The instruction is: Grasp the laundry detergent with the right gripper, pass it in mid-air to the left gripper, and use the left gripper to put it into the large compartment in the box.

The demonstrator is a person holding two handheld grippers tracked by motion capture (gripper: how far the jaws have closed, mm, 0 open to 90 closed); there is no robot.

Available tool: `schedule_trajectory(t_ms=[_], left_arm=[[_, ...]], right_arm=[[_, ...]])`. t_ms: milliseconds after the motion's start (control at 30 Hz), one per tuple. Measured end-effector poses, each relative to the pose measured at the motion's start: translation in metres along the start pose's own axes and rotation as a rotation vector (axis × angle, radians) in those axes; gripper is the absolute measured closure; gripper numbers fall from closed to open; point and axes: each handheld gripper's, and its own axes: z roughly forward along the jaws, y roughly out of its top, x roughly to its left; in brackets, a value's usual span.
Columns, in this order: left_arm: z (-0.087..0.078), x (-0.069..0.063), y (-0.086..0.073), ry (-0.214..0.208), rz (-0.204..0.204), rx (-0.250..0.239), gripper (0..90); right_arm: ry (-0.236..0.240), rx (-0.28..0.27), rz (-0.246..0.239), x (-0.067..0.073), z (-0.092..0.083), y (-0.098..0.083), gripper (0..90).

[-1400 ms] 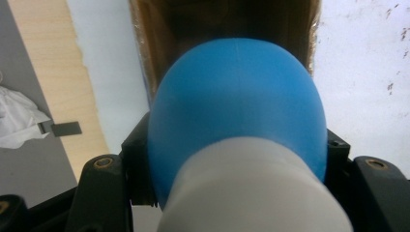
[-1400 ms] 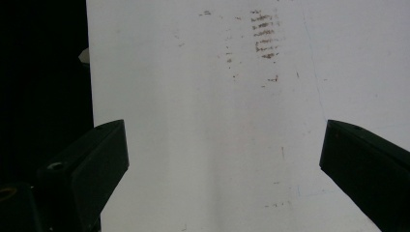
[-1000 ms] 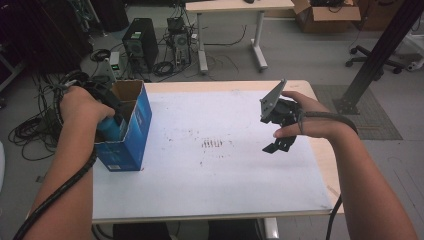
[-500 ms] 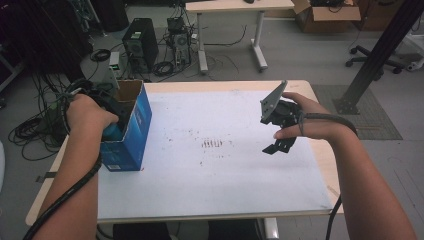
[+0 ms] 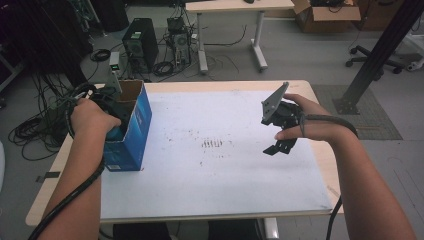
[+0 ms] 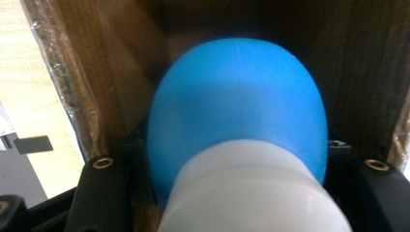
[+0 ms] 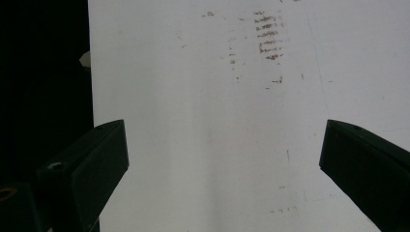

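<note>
At the left edge of the table (image 5: pixel 220 200), a blue box (image 5: pixel 131 135) with an open top is seen standing upright; the left tongs (image 5: pixel 114 112) are pushed down into it from above by the left hand (image 5: pixel 89 116); inside the brown walls of the box, a blue and white thing (image 6: pixel 237 135) with a round blue end is held tight between the two black jaws, in the left gripper view; the thing is pressed on from both sides, and its white part is nearest the camera; what the thing is cannot be told. Over on the right side of the table, the right tongs (image 5: pixel 280 145) are held above the white top by the right hand (image 5: pixel 312 122), well apart from the box; their jaws are spread wide, and nothing is gripped between them; some small brown marks (image 7: pixel 268 41) are seen on the table ahead of them.
</note>
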Motion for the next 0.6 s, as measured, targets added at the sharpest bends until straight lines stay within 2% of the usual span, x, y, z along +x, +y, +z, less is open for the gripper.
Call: schedule_trajectory(t_ms=[600], left_arm=[[0.0026,-0.0022,-0.0005,0.011,0.002,-0.011,37.5]], right_arm=[[-0.002,-0.010,0.006,-0.0001,-0.0002,-0.0024,3.4]])
